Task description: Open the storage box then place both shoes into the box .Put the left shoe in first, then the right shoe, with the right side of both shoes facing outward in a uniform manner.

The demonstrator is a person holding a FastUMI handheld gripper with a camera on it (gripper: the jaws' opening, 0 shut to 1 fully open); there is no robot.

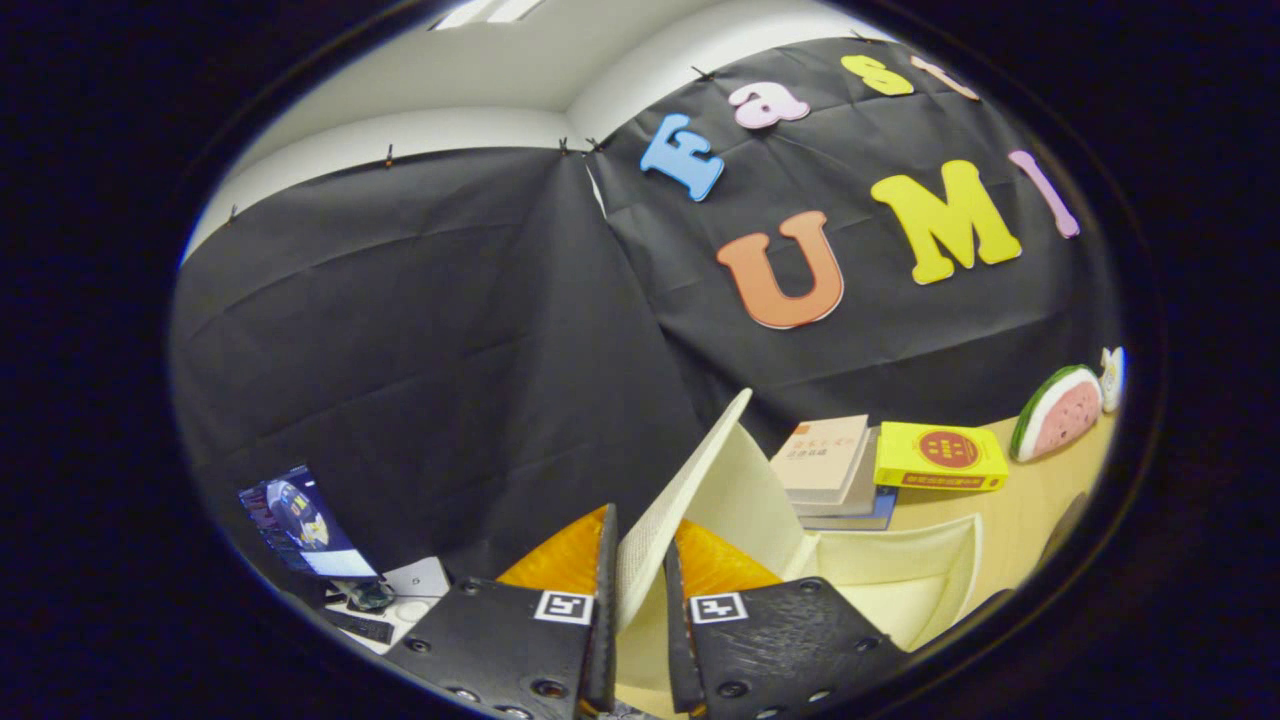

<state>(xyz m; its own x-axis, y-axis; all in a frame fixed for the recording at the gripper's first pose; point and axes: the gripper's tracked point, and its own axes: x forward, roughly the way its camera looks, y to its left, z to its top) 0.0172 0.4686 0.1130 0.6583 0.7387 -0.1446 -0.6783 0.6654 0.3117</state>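
My gripper [638,535] is tilted, and a thin cream panel with a dotted texture, the storage box's lid [690,470], runs up between its two fingers. Both fingers press on the panel's lower edge, holding the lid raised and slanting up and away. The cream storage box [890,575] sits just beyond the fingers to the right, its walls and open inside in view. An orange ribbed surface [555,555] lies right under and behind the fingers on both sides of the lid. I see no shoes.
A stack of books [830,465] and a yellow book [940,455] lie on the wooden table [1030,510] behind the box. A watermelon-slice toy [1055,410] stands by the wall. Down to the left are a lit screen [300,525] and a white surface with small items [400,595].
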